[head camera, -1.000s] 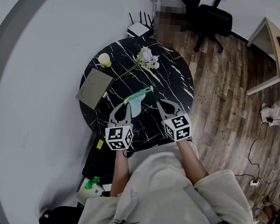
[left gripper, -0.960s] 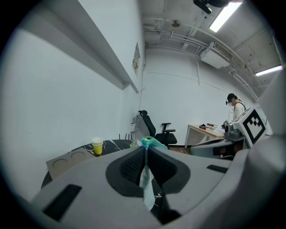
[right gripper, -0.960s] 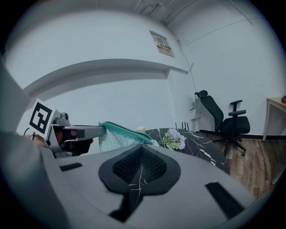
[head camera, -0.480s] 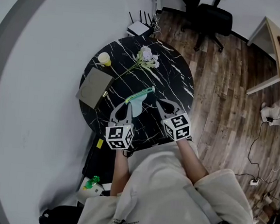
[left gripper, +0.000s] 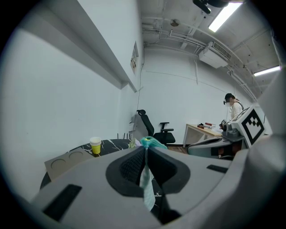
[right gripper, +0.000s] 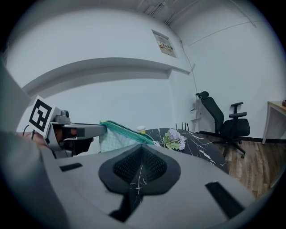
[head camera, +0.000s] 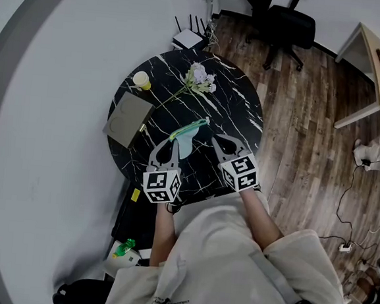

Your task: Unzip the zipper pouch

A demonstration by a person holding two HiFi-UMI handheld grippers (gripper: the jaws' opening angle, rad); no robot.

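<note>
- At the near edge of the round table (head camera: 238,96), about 6 o'clock, the person holds both tools low and close together.
- The left gripper (head camera: 175,142) is clamped on one end of the zipper pouch (head camera: 189,132). Thin fabric sits pinched edge-on between its pads, and the rest hangs below them.
- The pouch is lifted off the top, roughly over the table's middle, and runs out toward 1 o'clock from the left jaws.
- Likely reason: pinning that end gives the zip something to pull against.
- The right gripper (head camera: 218,141) has its jaws together with nothing between them. It is just beside the pouch at 5 o'clock, apart from it, and looks parked before going for the slider.
- I can't pick out the pull tab for sure; the zip looks shut.
- The pouch is soft, pale mint cloth with a fine check weave. It is flat and limp, with a darker teal toothed zip along its top edge.
- The table is glossy black stone-look with white veins.
- A yellow cup (head camera: 142,80) stands at 10 o'clock.
- A pale flower sprig (head camera: 200,78) lies at 12 o'clock, with its stem trailing inward.
- A flat grey board (head camera: 128,119) with round dents overhangs the rim at 9 o'clock.
- All three sit well apart from the pouch.
</note>
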